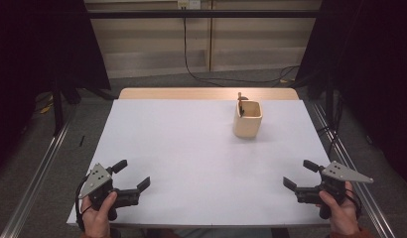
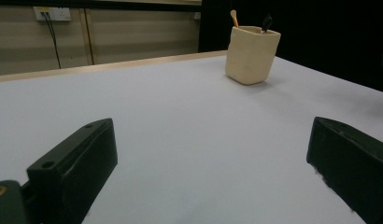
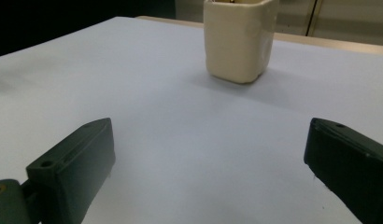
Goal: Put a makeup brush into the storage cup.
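Observation:
A cream square cup [image 1: 247, 119] stands upright on the white table [image 1: 191, 158], at the far right of its middle. Two utensil handles stick out of the cup: a wooden one [image 2: 234, 18] and a black one [image 2: 267, 22]. My left gripper [image 1: 133, 174] rests near the front left corner, open with nothing between its jaws. My right gripper [image 1: 301, 173] sits near the front right corner, open and empty too. Both point toward the cup [image 2: 251, 54], which is far from each; the right gripper view shows the cup [image 3: 238, 39] straight ahead.
A wooden strip [image 1: 206, 93] runs along the table's far edge. Black cables [image 1: 226, 77] lie on the floor beyond. Metal rails [image 1: 37, 168] flank the table on both sides. Dark curtains [image 1: 42, 44] hang at left and right.

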Motion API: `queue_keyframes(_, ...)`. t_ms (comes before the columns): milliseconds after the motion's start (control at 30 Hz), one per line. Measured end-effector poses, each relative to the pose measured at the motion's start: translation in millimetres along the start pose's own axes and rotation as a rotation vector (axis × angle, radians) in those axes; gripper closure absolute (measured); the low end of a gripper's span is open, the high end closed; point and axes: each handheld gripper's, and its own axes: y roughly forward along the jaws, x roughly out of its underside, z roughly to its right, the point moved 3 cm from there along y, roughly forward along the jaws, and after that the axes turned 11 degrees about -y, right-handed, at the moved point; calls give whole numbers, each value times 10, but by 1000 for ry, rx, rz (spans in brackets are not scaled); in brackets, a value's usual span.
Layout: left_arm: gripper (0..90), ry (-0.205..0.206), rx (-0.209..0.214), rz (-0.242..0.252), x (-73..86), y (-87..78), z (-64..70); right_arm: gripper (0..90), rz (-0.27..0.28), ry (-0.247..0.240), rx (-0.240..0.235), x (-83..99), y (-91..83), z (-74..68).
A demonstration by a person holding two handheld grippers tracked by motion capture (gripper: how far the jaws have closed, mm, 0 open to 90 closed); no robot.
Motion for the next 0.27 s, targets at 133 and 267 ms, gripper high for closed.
queue_keyframes(133,19,4,3,-2,-2,1,-3,12,15,3,-1,-22,19,-2)
queue_keyframes(267,19,3,6,-1,-4,8,-5,12,20,-2,-4,-24,11,5)
